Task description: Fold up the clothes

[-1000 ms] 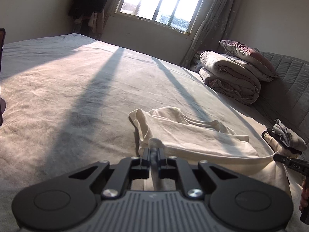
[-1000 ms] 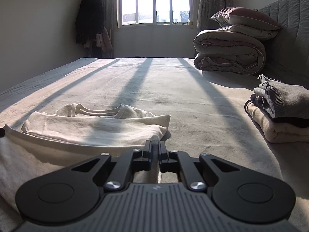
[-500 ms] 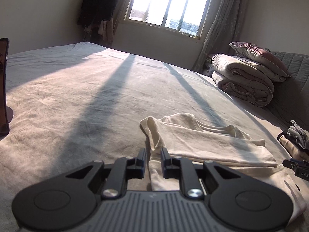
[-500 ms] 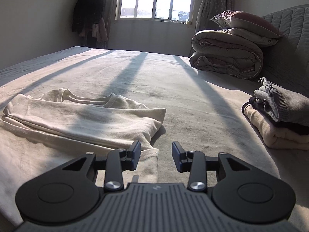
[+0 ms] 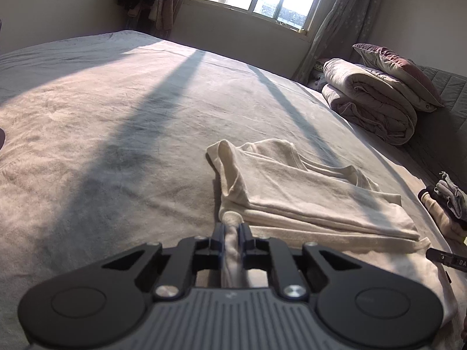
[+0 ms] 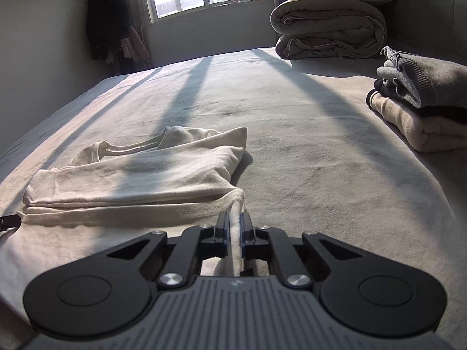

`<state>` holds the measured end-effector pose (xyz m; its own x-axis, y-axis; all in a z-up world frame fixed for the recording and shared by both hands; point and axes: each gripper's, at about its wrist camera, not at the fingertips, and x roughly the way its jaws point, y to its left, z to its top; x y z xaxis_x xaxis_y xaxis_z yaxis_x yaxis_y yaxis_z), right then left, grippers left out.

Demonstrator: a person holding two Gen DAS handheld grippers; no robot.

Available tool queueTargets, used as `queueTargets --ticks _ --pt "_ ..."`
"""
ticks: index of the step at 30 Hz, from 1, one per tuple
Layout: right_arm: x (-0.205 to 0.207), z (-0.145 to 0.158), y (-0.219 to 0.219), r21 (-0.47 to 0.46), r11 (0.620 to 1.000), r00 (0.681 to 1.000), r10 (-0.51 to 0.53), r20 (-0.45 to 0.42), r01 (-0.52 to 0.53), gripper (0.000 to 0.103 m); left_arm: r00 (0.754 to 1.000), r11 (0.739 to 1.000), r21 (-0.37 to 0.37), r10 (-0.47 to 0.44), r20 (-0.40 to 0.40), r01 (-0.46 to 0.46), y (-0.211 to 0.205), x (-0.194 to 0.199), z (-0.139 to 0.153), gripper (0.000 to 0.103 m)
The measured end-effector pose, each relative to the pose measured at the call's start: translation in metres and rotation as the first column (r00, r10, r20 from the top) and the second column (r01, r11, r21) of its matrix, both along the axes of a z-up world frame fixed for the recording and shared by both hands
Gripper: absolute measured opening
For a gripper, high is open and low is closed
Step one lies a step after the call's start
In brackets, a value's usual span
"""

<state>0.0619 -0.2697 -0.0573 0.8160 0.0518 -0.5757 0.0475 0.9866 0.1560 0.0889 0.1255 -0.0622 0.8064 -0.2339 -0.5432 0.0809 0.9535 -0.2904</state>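
A cream long-sleeved shirt point(image 5: 303, 192) lies partly folded on the bed, its neckline toward the far side. My left gripper point(image 5: 232, 229) is shut on a bunched bit of the shirt's near left edge. In the right wrist view the same cream shirt point(image 6: 140, 175) spreads to the left, and my right gripper point(image 6: 235, 221) is shut on the hem at its near right corner. The right gripper's tip point(image 5: 446, 258) shows at the right edge of the left wrist view. The left gripper's tip point(image 6: 8, 222) peeks in at the far left of the right wrist view.
A stack of folded clothes point(image 6: 423, 108), grey over beige, sits on the bed to the right. A rolled duvet with a pillow point(image 5: 379, 99) lies by the headboard. The grey bed sheet point(image 5: 116, 122) stretches wide to the left and far side. Dark clothes point(image 6: 108, 35) hang beside the window.
Both grippers were shut on the shirt one second ago, stood open half a second ago, and are now shut on the shirt's near edge again, gripping nearer the folded part.
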Motion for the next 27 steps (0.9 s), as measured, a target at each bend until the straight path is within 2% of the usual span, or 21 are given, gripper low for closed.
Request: queueTargets --ticks 4,6,8,10,11,12,13,20,24,27 --pt "-0.003 0.002 -0.006 0.044 0.999 1.000 -0.009 -0.020 0.009 0.005 1.000 1.000 0.030 0.002 -0.029 -0.001 -0.005 0.004 -0.003 0.010" --pt "-0.004 0.002 -0.009 0.065 0.998 0.999 -0.013 -0.029 0.014 0.008 0.999 0.999 0.054 0.001 -0.053 0.002 -0.008 0.007 -0.006 0.013" --pt "-0.007 0.004 -0.013 0.094 0.995 0.999 -0.013 -0.038 0.016 0.015 0.997 0.999 0.044 -0.003 -0.076 0.007 -0.005 0.004 -0.002 0.020" --pt "-0.015 0.010 -0.020 0.152 0.988 0.999 0.002 -0.040 0.004 0.025 0.995 1.000 -0.007 -0.025 -0.096 0.024 0.003 -0.004 0.004 0.030" --pt "-0.018 0.012 -0.024 0.181 0.983 0.999 0.009 -0.040 -0.002 0.029 0.994 0.999 -0.024 -0.035 -0.100 0.033 0.006 -0.007 0.005 0.030" --pt "-0.022 0.015 -0.028 0.210 0.978 0.999 0.016 -0.041 -0.007 0.039 0.993 0.998 -0.044 -0.049 -0.109 0.044 0.011 -0.011 0.007 0.030" --pt "-0.026 0.018 -0.032 0.238 0.971 0.999 0.024 -0.041 -0.013 0.041 0.991 0.997 -0.065 -0.057 -0.119 0.050 0.015 -0.014 0.008 0.030" --pt "-0.055 0.018 -0.048 0.401 0.915 0.992 0.090 -0.090 -0.047 0.041 0.974 0.969 -0.222 -0.146 -0.172 0.106 0.042 -0.042 0.011 0.029" --pt "-0.072 0.009 -0.054 0.462 0.885 0.986 0.120 -0.114 -0.054 0.039 0.968 0.960 -0.234 -0.196 -0.157 0.157 0.046 -0.061 0.014 0.028" --pt "-0.080 0.005 -0.054 0.477 0.876 0.983 0.139 -0.116 -0.068 0.031 0.961 0.955 -0.227 -0.231 -0.154 0.193 0.045 -0.070 0.013 0.028"
